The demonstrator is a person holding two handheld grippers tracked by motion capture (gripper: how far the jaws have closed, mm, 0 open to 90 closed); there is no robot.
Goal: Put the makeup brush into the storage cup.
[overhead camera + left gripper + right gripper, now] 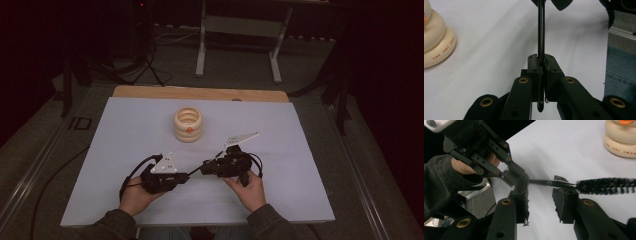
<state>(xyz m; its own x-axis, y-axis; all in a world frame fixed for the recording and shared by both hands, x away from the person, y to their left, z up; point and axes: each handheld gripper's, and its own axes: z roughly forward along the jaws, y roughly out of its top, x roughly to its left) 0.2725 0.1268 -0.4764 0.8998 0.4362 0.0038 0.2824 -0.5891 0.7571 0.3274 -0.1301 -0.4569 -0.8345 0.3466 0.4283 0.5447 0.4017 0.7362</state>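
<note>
From the high view, a person's two hands hold a gripper each over a pale sheet [150,125] that covers a wooden table [200,93]. The left gripper [184,176] and the right gripper [206,167] point toward one another near the front middle of the sheet, their tips close together, with a thin dark rod running between them. A cream stack of rings [188,124] with an orange spot stands farther back, well apart from both. In the left gripper view, the jaws are pressed together on a thin black rod, the handle of a brush [541,30], which rises straight up from between them; the stack of rings [435,41] sits at the left edge, its base printed with orange letters. In the right gripper view, the right gripper [540,203] has its jaws apart, and the brush [604,186] lies across the gap, its black bristles stretching past the right jaw and its thin handle resting on that jaw's tip. The left gripper [522,178] clamps the handle's far end, held by the left hand [465,166] in a dark sleeve. The stack of rings [621,137] stands at the upper right.
</note>
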